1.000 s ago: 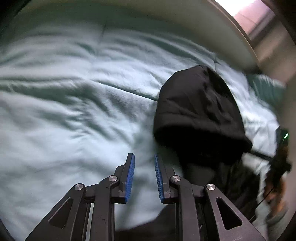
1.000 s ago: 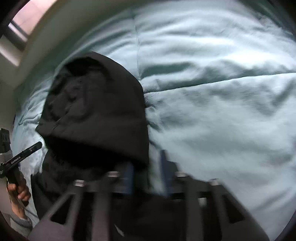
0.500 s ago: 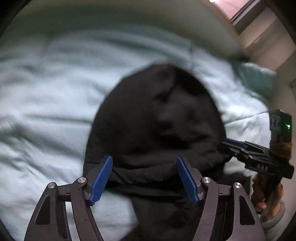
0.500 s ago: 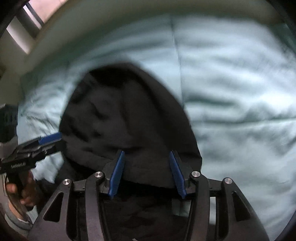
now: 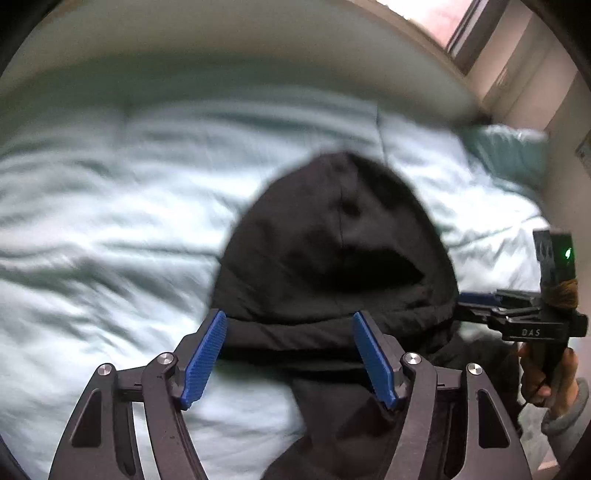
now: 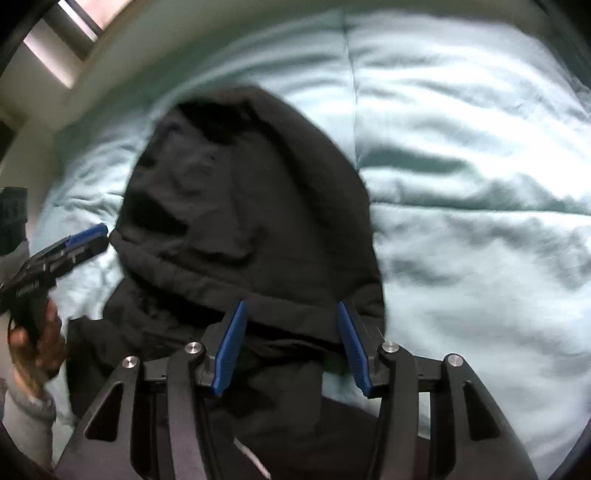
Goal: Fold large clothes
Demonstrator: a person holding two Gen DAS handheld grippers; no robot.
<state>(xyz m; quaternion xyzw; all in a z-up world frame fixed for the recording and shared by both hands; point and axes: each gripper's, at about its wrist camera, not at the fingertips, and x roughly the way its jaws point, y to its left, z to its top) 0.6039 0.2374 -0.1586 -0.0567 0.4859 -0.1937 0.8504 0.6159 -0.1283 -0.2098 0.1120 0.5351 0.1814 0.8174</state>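
Observation:
A black hooded garment (image 5: 332,251) lies on a pale green quilt (image 5: 92,229), hood pointing away from me; it also shows in the right wrist view (image 6: 251,192). My left gripper (image 5: 290,341) is open, its blue pads wide apart over the hood's lower edge, holding nothing. My right gripper (image 6: 291,334) is open too, jaws spread over the same edge on the hood's other side. Each gripper shows in the other's view, the right one (image 5: 476,297) and the left one (image 6: 88,234), at the hood's sides.
The quilt (image 6: 480,184) covers the bed all round the garment. A cream wall and a window (image 5: 465,33) stand behind the bed. A green pillow (image 5: 509,151) lies at the far right corner.
Both grippers have opened from nearly shut to wide apart. The views have swung so the hood sits in the middle ahead of each gripper.

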